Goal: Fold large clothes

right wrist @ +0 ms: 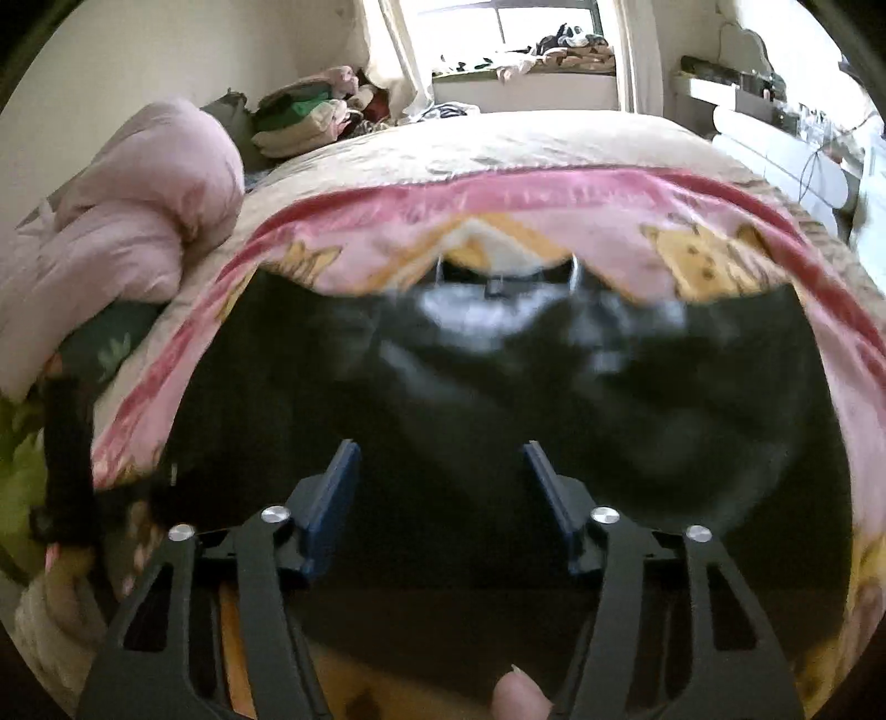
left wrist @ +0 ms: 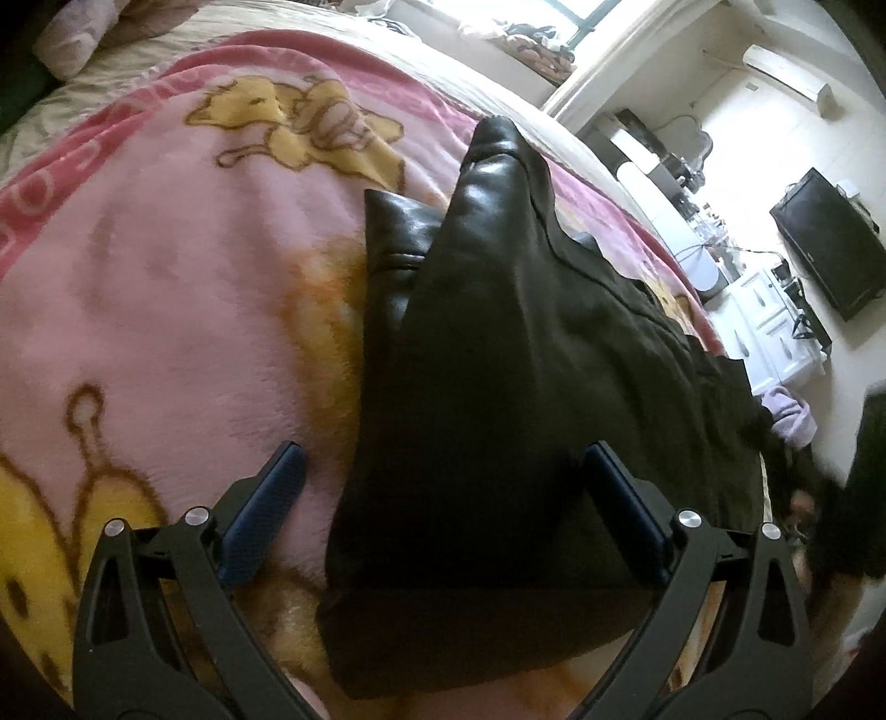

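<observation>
A large black leather garment (left wrist: 498, 343) lies on a pink cartoon blanket (left wrist: 166, 288) on a bed, with a folded panel and a sleeve pointing away. My left gripper (left wrist: 443, 459) is open, its blue-padded fingers straddling the garment's near left part without clamping it. In the right wrist view the same garment (right wrist: 498, 387) fills the middle, blurred. My right gripper (right wrist: 440, 454) is open just above the black fabric, holding nothing.
A rolled pink duvet (right wrist: 127, 210) and a pile of folded clothes (right wrist: 310, 122) sit at the bed's left and far corner. A black TV (left wrist: 830, 243) and white cabinets (left wrist: 764, 327) stand past the bed's right edge. A window (right wrist: 526, 33) lies beyond the bed.
</observation>
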A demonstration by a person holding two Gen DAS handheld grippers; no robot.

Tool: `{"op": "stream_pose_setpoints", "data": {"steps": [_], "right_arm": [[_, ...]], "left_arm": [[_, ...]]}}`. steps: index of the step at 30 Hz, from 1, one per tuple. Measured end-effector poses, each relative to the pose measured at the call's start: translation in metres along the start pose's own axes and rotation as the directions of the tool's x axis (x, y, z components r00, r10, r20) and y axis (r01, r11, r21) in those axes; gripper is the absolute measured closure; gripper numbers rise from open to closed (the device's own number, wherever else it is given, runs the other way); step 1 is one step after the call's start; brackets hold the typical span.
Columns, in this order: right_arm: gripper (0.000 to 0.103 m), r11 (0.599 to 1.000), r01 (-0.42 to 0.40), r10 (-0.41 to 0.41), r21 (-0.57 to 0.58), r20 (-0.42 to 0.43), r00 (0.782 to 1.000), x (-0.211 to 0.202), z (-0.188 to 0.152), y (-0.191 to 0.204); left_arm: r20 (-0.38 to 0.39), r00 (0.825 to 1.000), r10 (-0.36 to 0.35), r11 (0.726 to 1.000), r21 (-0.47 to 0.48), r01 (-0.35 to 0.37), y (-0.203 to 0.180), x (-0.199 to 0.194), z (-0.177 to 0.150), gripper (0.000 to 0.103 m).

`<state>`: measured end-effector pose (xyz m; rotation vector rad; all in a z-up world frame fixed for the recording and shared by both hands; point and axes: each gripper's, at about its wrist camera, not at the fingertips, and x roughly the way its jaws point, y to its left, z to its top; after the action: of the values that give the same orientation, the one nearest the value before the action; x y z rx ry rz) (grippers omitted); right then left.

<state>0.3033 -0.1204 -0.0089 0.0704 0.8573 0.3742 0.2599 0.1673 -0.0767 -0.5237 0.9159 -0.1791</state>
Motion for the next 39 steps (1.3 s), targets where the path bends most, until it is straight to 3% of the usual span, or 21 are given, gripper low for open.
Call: {"op": "stream_pose_setpoints", "data": {"steps": [2,5,6,8,10,12,13,18,21,24,27,30,31,34,36,38,39], "right_arm": [[0.055,1.0,0.011,-0.011,0.017,-0.017,1.0,0.017,0.02,0.001],[0.055,0.993,0.114,-0.112,0.01,-0.084,0.99,0.054,0.041,0.001],[0.055,0.987,0.16,-0.157,0.015,-0.14,0.978,0.072,0.044,-0.002],[0.053,0.985,0.171,-0.167,0.004,-0.212,0.963,0.094,0.034,-0.008],[0.053,0.981,0.19,-0.193,-0.034,-0.2,0.961,0.101,0.026,-0.006],[0.053,0.98,0.194,-0.198,-0.038,-0.177,0.964,0.1,0.023,-0.005],[0.053,0.981,0.192,-0.195,-0.037,-0.173,0.965,0.099,0.022,-0.006],[0.054,0.986,0.154,-0.161,-0.057,-0.135,0.978,0.077,0.025,-0.004],[0.054,0.995,0.083,-0.085,-0.048,-0.031,0.996,0.023,0.016,0.002],[0.054,0.994,0.06,-0.06,-0.092,0.007,0.998,-0.011,-0.004,0.013],[0.054,0.992,0.058,-0.06,-0.113,-0.012,0.998,-0.025,-0.034,0.017],[0.053,0.994,0.085,-0.093,-0.066,-0.139,0.986,0.001,-0.065,0.005],[0.053,0.996,0.079,-0.083,-0.035,-0.146,0.986,0.008,-0.071,-0.001],[0.051,0.998,0.063,-0.063,-0.008,-0.101,0.993,0.01,-0.079,-0.007],[0.049,0.999,0.044,-0.045,-0.028,-0.021,0.999,-0.015,-0.078,-0.001],[0.037,0.994,0.046,-0.033,-0.102,0.121,0.992,-0.047,-0.086,0.016],[0.025,0.988,0.055,-0.032,-0.141,0.164,0.986,-0.058,-0.09,0.026]], "left_arm": [[0.002,1.0,0.002,1.0,0.001,-0.002,-0.001,0.001,0.0,0.009],[0.004,1.0,-0.002,1.0,0.003,0.002,-0.002,0.003,0.002,0.009],[0.005,1.0,-0.003,1.0,0.004,0.003,-0.003,0.002,0.001,0.009],[0.009,1.0,-0.009,1.0,0.002,0.009,-0.002,0.004,0.003,0.009],[0.011,1.0,-0.008,1.0,0.004,0.008,-0.004,0.006,0.005,0.01],[0.015,1.0,-0.005,1.0,0.017,0.005,-0.009,0.008,0.006,0.016],[0.019,1.0,-0.009,1.0,0.021,0.009,-0.011,0.008,0.007,0.029],[0.041,0.999,0.002,0.999,0.037,-0.003,-0.018,0.006,0.005,0.039],[0.045,0.999,-0.001,0.999,0.039,-0.001,-0.02,0.002,0.007,0.046],[0.062,0.998,-0.009,0.999,0.044,0.007,-0.022,-0.004,0.009,0.053],[0.079,0.997,-0.021,0.998,0.054,0.017,-0.026,-0.012,0.01,0.059],[0.093,0.995,-0.033,0.997,0.069,0.027,-0.032,-0.019,0.012,0.063],[0.093,0.995,-0.042,0.997,0.075,0.035,-0.034,-0.021,0.012,0.064],[0.097,0.994,-0.048,0.993,0.11,0.038,-0.045,-0.026,0.014,0.067],[0.101,0.994,-0.047,0.991,0.132,0.033,-0.05,-0.029,0.015,0.067],[0.093,0.994,-0.056,0.99,0.133,0.044,-0.05,-0.031,0.018,0.067],[0.088,0.995,-0.056,0.989,0.141,0.043,-0.052,-0.032,0.02,0.068]]}}
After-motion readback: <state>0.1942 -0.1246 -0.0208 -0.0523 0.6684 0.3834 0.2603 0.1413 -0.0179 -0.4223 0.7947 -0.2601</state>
